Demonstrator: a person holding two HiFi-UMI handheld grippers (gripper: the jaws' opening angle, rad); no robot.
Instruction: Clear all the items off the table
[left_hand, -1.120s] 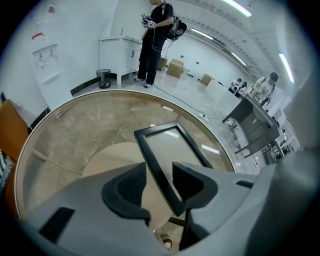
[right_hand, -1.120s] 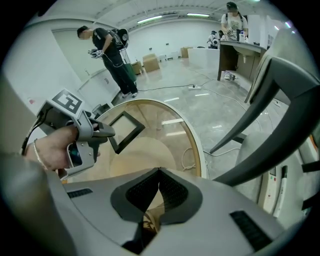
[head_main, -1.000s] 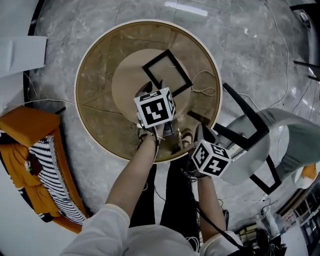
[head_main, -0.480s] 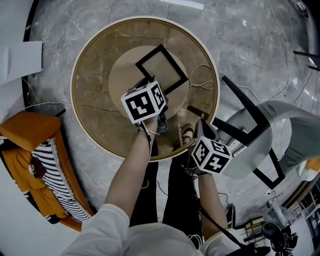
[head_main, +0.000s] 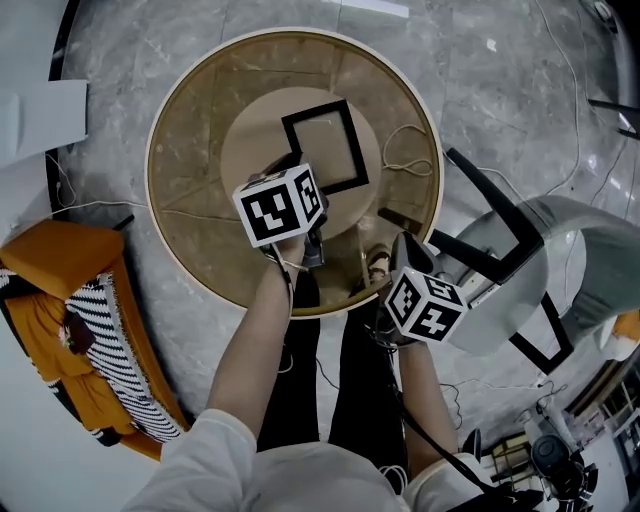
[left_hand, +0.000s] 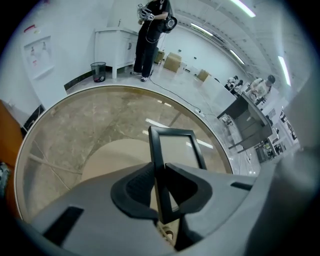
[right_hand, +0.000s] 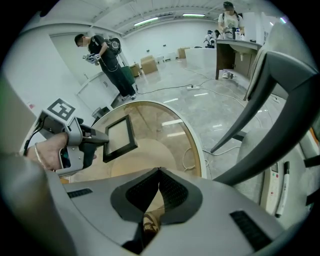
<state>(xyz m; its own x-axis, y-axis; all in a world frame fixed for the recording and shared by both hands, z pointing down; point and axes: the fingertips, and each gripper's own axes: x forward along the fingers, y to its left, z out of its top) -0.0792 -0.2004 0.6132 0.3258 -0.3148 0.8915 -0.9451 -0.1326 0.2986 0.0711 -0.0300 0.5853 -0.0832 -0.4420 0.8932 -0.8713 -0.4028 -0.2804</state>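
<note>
Far left, by the white wall, stands a dark bin; what is in it doesn't show. Your left gripper has just been closing and now pinches the black picture frame by one edge, tilted over the middle of the round glass table. Your right gripper hangs at the table's near right edge, jaws pressed together on nothing. A grey chair stands to the right on the marble floor.

A pale grey chair stands at right on the marble floor; an orange seat at left carries a striped cloth. Farther off, a person in black stands beside a white cabinet.
</note>
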